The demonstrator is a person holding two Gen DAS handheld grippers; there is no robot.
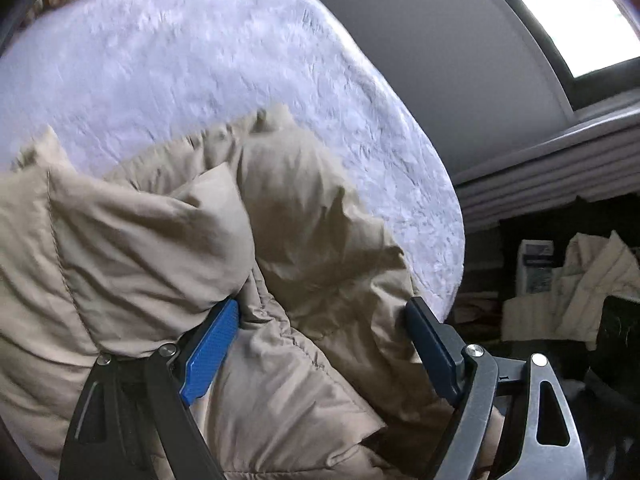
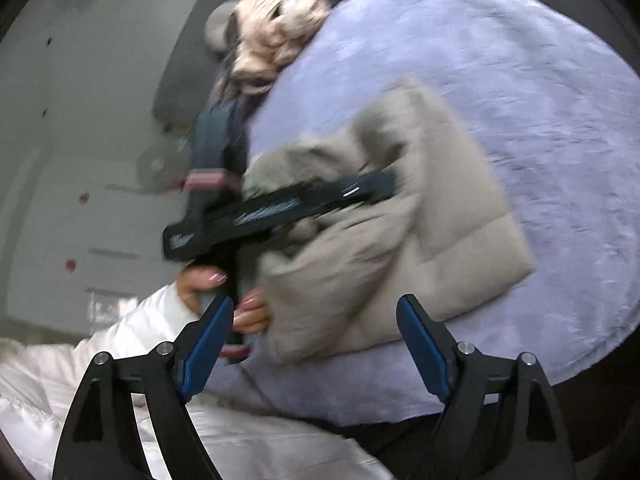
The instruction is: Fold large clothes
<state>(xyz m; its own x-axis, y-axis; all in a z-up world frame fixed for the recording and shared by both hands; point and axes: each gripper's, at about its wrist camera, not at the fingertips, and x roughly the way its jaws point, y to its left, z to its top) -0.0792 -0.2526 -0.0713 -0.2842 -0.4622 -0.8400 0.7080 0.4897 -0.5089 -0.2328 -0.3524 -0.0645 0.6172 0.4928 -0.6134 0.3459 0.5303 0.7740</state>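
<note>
Left wrist view looks down on a beige quilted puffer jacket [image 1: 168, 240] lying bunched on a round pale lilac plush rug [image 1: 200, 64]. The left gripper [image 1: 320, 320] has its blue-padded jaws spread wide over a puffy ridge of the jacket; the pads rest against the fabric on either side without pinching it.

Right wrist view, blurred, shows the same jacket [image 2: 440, 208] partly folded into a rough rectangle near the middle of the rug [image 2: 520, 60]. The right gripper [image 2: 316, 316] hangs above the rug's near edge, jaws wide and empty. To the left, a hand [image 2: 208, 284] in a white sleeve holds the other tool's handle against the jacket's left edge.

With neither gripper holding cloth, the springy filling will likely push the fold back open. A grab at the thick ridge may catch only the top layer and drag the stack askew
</note>
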